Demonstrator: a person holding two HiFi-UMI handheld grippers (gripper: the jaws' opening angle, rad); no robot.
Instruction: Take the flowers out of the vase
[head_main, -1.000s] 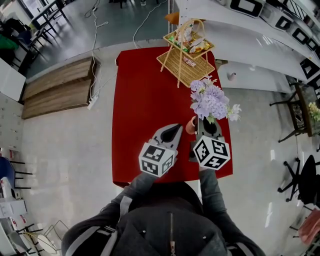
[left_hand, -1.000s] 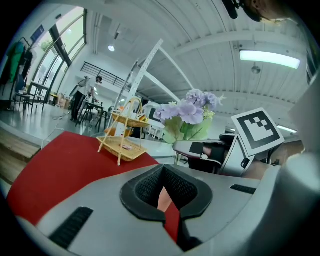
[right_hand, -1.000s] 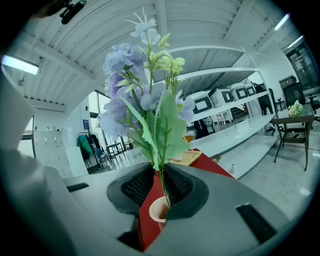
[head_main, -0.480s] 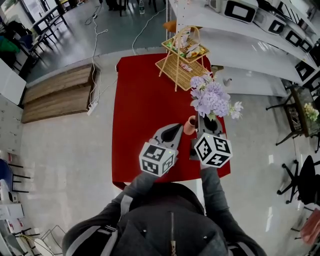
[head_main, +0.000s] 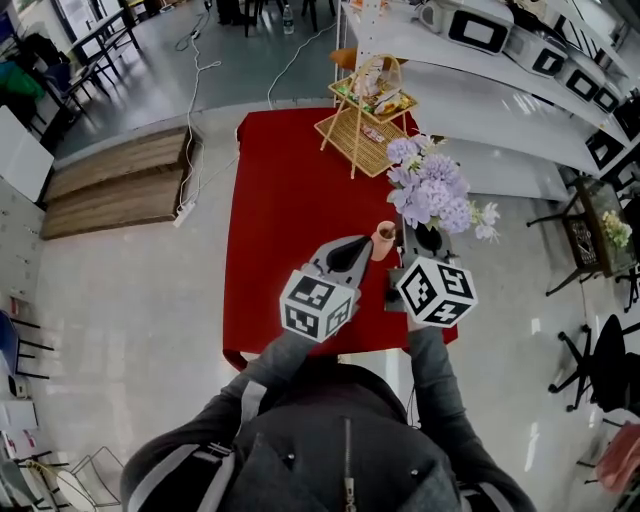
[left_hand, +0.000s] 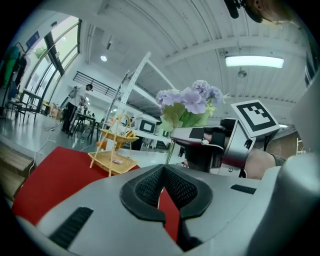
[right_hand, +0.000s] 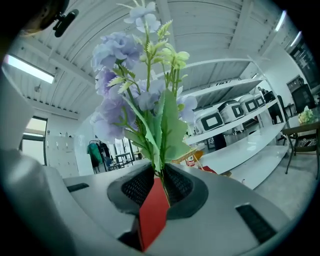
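Gripping the stems: our right gripper (right_hand: 160, 182) has its jaws pressed close on the green stems of the flowers (right_hand: 145, 100), just right of the vase (head_main: 383, 240) in the head view.
Left gripper (left_hand: 162, 186): we see its jaws meeting at the tips with nothing between them, only the red table (left_hand: 45, 175) showing through the gap behind the pads. Its tip lies just left of the vase, and we cannot tell whether it touches.
Vase: a small pinkish cup standing upright on the red table. Its mouth shows dark, and we see no stem in it.
Flowers: pale purple blooms with green leaves, up and to the right of the vase and above our right gripper's jaws. The stem ends are hidden from us.
Basket stand (head_main: 368, 120): two wicker tiers beyond the vase at the table's far end, with small packets in them.
Shelf (head_main: 500, 85): white, farther off beyond the vase to the right, carrying microwave ovens.
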